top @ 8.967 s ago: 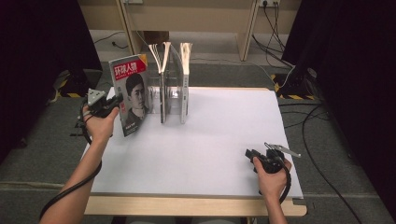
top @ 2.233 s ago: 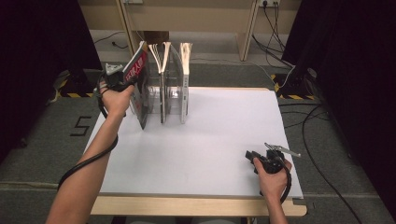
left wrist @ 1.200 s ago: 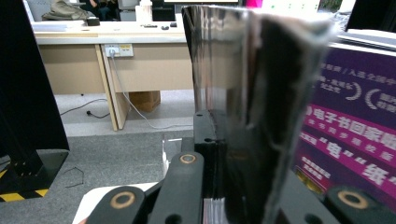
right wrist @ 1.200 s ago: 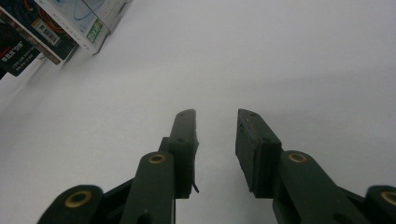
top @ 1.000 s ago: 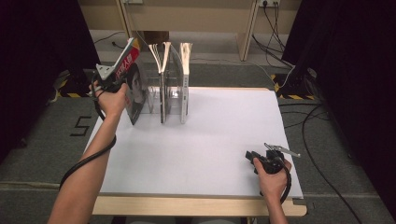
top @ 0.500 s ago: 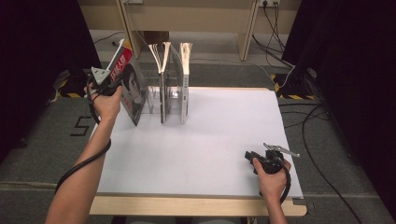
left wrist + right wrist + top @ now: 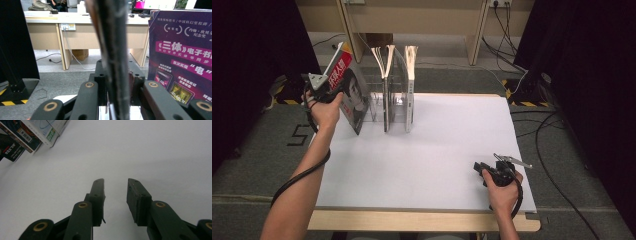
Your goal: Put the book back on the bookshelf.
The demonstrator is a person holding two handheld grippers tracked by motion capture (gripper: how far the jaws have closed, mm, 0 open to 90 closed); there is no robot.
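Leaning in the clear acrylic book rack's [image 7: 377, 102] left slot, red-topped portrait magazine [image 7: 349, 92] sits between left gripper's [image 7: 332, 86] just-loosening jaws; right gripper [image 7: 115, 192] parted, empty, on white counter [image 7: 437, 150].

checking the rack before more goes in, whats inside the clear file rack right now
The clear rack holds two upright magazines in its slots, pages fanned on top. A red-covered magazine leans on its left side, the left gripper around it. The slot floors are hidden.
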